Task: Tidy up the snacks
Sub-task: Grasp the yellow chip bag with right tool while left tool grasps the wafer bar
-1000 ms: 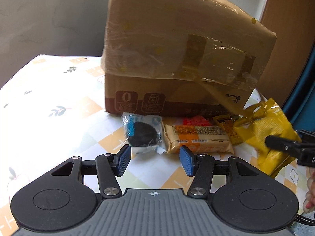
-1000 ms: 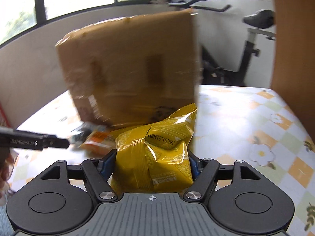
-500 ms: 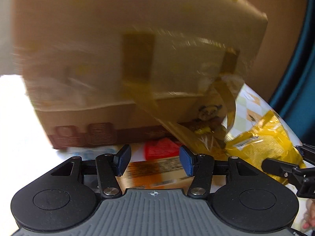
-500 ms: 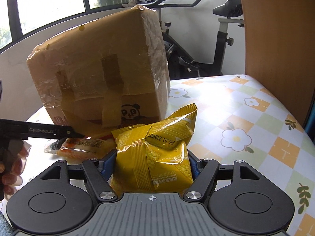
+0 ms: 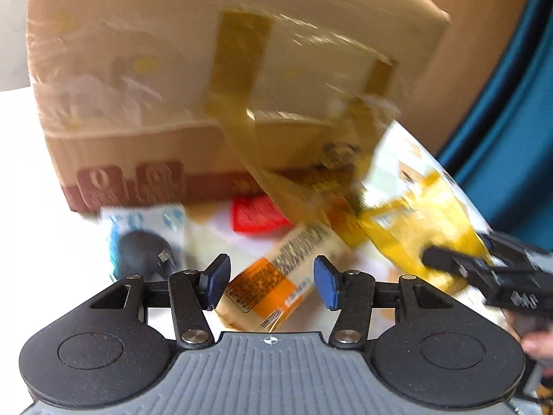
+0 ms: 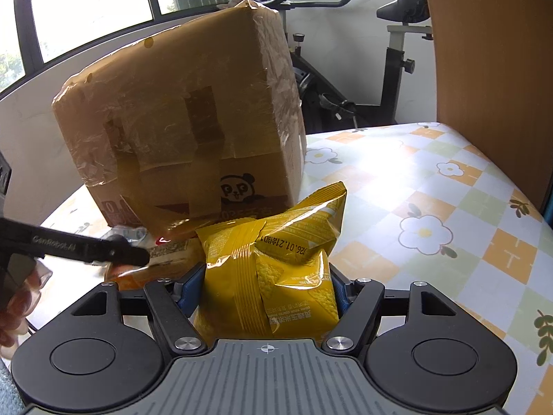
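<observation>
Above the table [image 6: 449, 186], right gripper [image 6: 266, 290] clamps yellow bag [image 6: 276, 276], tilted downward.

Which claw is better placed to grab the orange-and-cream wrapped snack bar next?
Left. The left claw is closing with the orange-and-cream wrapped snack bar lying between its blue pads, not yet gripped. The right claw is already shut on the yellow crinkly snack bag.

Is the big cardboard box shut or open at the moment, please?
Shut. In the right wrist view the cardboard box shows its flaps lying flat, sealed with brown tape strips and clear wrap; nothing inside is visible.
</observation>
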Demonstrator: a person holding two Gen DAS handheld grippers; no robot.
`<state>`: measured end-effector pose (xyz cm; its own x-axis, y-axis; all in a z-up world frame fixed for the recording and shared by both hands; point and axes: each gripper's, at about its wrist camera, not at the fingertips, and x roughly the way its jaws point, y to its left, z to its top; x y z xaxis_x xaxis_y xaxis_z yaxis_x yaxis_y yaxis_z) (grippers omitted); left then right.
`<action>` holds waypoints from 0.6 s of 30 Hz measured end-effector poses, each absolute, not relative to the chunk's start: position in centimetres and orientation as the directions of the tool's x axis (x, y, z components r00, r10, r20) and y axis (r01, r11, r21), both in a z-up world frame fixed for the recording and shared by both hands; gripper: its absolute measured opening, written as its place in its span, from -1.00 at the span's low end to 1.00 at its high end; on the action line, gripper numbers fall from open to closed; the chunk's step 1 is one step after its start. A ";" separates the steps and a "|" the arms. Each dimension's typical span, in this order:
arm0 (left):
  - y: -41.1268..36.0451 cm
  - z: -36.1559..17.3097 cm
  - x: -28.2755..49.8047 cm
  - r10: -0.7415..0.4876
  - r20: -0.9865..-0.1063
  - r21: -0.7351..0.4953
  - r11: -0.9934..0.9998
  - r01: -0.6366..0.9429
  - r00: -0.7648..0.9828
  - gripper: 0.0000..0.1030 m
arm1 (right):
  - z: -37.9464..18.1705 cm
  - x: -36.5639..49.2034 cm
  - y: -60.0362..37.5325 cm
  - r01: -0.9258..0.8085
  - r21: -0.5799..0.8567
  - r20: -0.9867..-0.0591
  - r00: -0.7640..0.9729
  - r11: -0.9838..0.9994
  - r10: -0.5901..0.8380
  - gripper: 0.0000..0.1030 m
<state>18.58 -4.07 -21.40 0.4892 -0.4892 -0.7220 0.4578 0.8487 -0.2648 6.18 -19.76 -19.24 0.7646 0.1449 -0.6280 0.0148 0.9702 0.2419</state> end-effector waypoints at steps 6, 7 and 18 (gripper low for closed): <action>-6.2 -21.7 16.1 -0.477 -0.752 -0.130 0.784 0.607 0.455 0.08 | -19.3 6.1 -19.8 0.021 0.242 -0.631 0.762 0.970 0.141 0.29; -6.6 -21.8 16.2 -0.470 -0.752 -0.119 0.787 0.606 0.462 0.08 | -19.3 6.1 -19.8 0.022 0.242 -0.631 0.763 0.970 0.141 0.29; -9.6 -23.5 18.0 -0.418 -0.723 -0.089 0.846 0.526 0.550 -0.23 | -19.4 5.8 -20.0 0.025 0.251 -0.628 0.765 0.968 0.143 0.29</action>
